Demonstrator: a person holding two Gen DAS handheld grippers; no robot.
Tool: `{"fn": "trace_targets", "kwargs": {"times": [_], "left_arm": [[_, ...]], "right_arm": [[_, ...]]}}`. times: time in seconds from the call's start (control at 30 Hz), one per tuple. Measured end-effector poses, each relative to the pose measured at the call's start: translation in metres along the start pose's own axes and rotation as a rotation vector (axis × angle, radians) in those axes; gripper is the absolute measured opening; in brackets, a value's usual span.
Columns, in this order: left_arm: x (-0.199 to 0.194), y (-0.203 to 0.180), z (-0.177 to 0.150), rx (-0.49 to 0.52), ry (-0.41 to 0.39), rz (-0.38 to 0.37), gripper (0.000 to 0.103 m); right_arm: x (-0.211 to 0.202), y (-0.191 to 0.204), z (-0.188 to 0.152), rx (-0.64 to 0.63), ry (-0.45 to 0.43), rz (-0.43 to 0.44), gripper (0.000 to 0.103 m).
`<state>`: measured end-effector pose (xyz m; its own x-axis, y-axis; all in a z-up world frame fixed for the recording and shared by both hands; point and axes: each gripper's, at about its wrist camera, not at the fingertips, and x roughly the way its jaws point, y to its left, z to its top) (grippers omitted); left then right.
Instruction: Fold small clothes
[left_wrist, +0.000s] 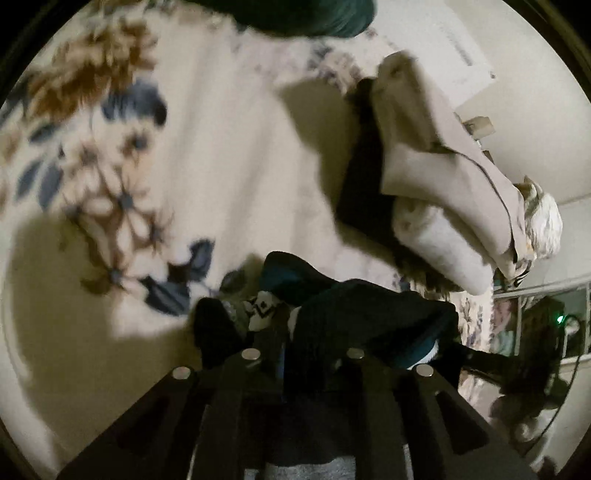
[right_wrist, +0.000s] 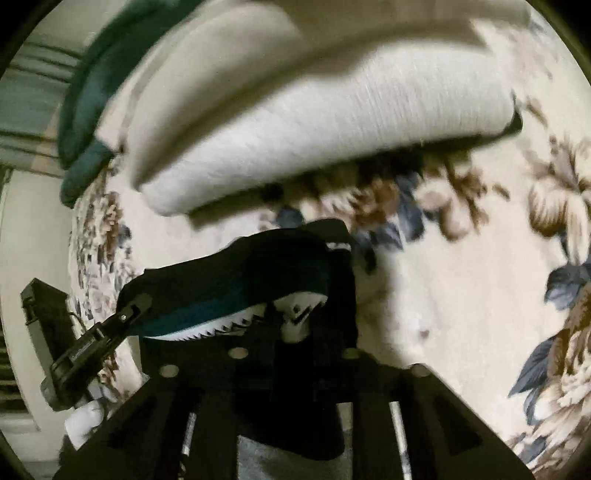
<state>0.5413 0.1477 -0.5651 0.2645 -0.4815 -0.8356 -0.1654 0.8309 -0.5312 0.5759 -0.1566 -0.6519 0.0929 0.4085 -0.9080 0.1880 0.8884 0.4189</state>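
- Left wrist view: a small dark teal garment with a white patterned trim (left_wrist: 362, 310) is seen bunched right at the tips of the left hand-held gripper (left_wrist: 306, 343), on a floral bedspread (left_wrist: 207, 147). The jaws look nearly together and seem pinched on the cloth, though blur makes it hard to be sure.
- In the right wrist view the same garment (right_wrist: 236, 284) is draped over the right hand-held gripper (right_wrist: 295, 332), with its toothy white edge between the jaws. They're partly closed and appear clamped on it.
- The left hand-held gripper (right_wrist: 122, 325) is visible at the left end of the garment there, so it looks held at both ends, just above the bed.
- Progress, as a guess: early to middle for this piece. It's gripped but crumpled, and no clean fold is showing yet.
- Some work looks done already: a folded stack of beige and cream items (left_wrist: 439, 177) is parked at the far right of the bed (right_wrist: 325, 122).
- A green bundle (left_wrist: 317, 14) is spotted at the far edge, maybe still waiting.
- Containers: none can be made out; everything's loose on the bedspread.
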Motion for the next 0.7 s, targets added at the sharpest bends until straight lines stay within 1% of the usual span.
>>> {"fn": "trace_targets", "kwargs": {"times": [0.03,0.07,0.1,0.13,0.2,0.23,0.27,0.33,0.37,0.43,0.5,0.6,0.7], "left_arm": [[-0.003,0.001,0.000,-0.011,0.000,-0.012,0.020],[-0.010,0.001,-0.002,-0.012,-0.012,-0.040,0.022],[-0.019,0.000,-0.006,-0.010,-0.029,-0.057,0.032],[-0.028,0.000,-0.011,-0.014,-0.046,-0.062,0.044],[-0.051,0.002,-0.028,-0.028,-0.097,-0.080,0.054],[-0.060,0.004,-0.036,-0.039,-0.114,-0.082,0.058],[-0.071,0.008,-0.047,-0.057,-0.130,-0.083,0.059],[-0.090,0.014,-0.074,-0.088,-0.158,-0.098,0.060],[-0.101,0.017,-0.095,-0.109,-0.174,-0.099,0.060],[-0.114,0.022,-0.123,-0.143,-0.189,-0.085,0.063],[-0.123,0.027,-0.158,-0.187,-0.188,-0.068,0.063],[-0.118,0.031,-0.206,-0.288,-0.175,-0.084,0.064],[-0.096,0.032,-0.244,-0.407,-0.138,-0.141,0.064]], "right_arm": [[-0.001,-0.005,0.000,0.014,0.004,-0.002,0.050],[-0.005,-0.009,0.000,0.021,0.004,-0.003,0.057],[-0.011,-0.014,-0.003,0.024,0.000,0.008,0.063],[-0.016,-0.018,-0.005,0.023,-0.002,0.015,0.067],[-0.028,-0.028,-0.012,0.025,-0.002,0.021,0.072],[-0.035,-0.036,-0.016,0.028,0.002,0.035,0.077],[-0.036,-0.040,-0.019,0.031,0.010,0.047,0.079],[-0.041,-0.049,-0.027,0.033,0.032,0.084,0.087],[-0.044,-0.054,-0.032,0.028,0.043,0.098,0.088],[-0.048,-0.062,-0.041,-0.005,0.077,0.117,0.088],[-0.046,-0.066,-0.047,-0.040,0.111,0.130,0.090],[-0.042,-0.072,-0.050,-0.095,0.161,0.142,0.090],[-0.037,-0.074,-0.043,-0.118,0.203,0.187,0.091]]}}
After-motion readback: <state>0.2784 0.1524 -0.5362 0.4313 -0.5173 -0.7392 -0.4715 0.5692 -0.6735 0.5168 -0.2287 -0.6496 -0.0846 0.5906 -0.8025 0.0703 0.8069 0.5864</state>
